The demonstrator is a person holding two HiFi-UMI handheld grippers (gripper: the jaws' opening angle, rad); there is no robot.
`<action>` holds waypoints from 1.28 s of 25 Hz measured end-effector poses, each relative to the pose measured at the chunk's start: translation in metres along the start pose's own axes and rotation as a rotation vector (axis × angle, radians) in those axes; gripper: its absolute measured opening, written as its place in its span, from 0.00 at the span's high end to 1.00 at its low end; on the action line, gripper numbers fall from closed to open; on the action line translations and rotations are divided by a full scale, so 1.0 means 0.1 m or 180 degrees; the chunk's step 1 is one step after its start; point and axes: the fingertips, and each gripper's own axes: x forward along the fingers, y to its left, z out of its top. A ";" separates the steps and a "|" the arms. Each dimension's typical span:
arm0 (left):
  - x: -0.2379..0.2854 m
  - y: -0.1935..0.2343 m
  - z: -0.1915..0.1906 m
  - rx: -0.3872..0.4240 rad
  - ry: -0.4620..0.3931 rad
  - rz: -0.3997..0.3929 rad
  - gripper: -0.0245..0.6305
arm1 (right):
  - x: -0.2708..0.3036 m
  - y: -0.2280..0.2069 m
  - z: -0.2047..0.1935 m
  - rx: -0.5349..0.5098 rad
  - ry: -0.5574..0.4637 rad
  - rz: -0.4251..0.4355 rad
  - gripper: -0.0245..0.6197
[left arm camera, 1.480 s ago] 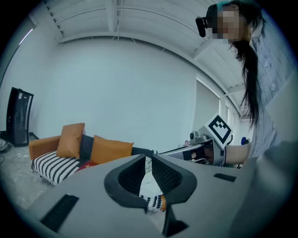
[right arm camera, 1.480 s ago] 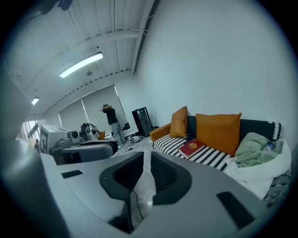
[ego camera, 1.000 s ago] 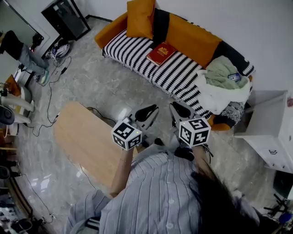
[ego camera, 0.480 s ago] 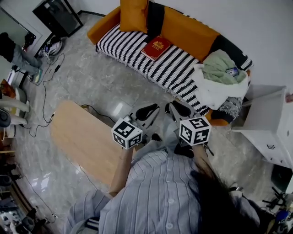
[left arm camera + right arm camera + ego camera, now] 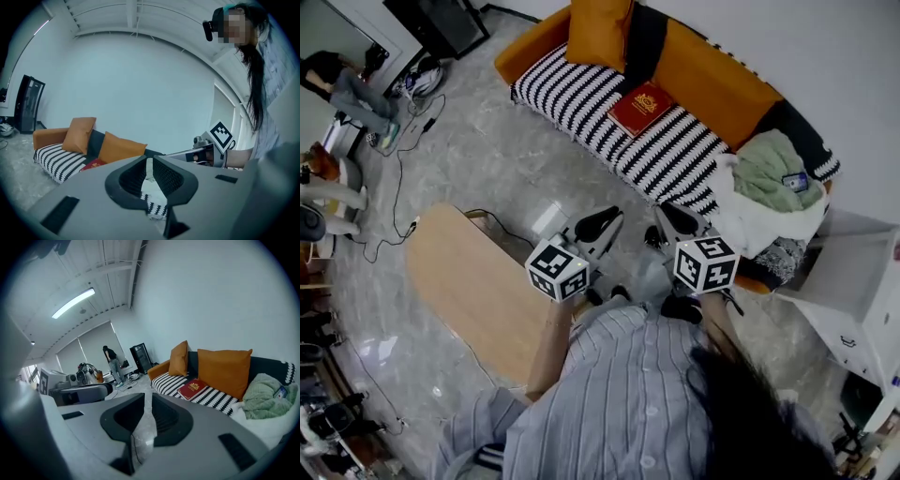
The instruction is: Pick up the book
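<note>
A red book point(image 5: 640, 109) with a gold emblem lies flat on the black-and-white striped seat of the orange sofa point(image 5: 709, 77). It also shows in the right gripper view as the book point(image 5: 192, 388), and its edge peeks out as the book point(image 5: 93, 164) in the left gripper view. My left gripper point(image 5: 600, 226) is shut and holds nothing, out over the floor well short of the sofa. My right gripper point(image 5: 677, 222) is shut too, empty, beside the left one and near the sofa's front edge.
A light wooden table point(image 5: 478, 291) stands at my left. Cables point(image 5: 398, 202) trail over the marble floor. Green and white clothes point(image 5: 769, 183) pile on the sofa's right end, with a white cabinet point(image 5: 853, 281) beyond. A person point(image 5: 112, 363) stands far off by a black cabinet.
Both grippers have advanced toward the sofa, which now sits closer to them in the head view. The jaws stayed shut and the book has not moved.
</note>
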 end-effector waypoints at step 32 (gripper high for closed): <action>1.90 0.91 0.74 -0.0029 0.0068 0.0326 0.91 | 1.02 -1.79 1.29 0.0028 0.0089 0.0271 0.87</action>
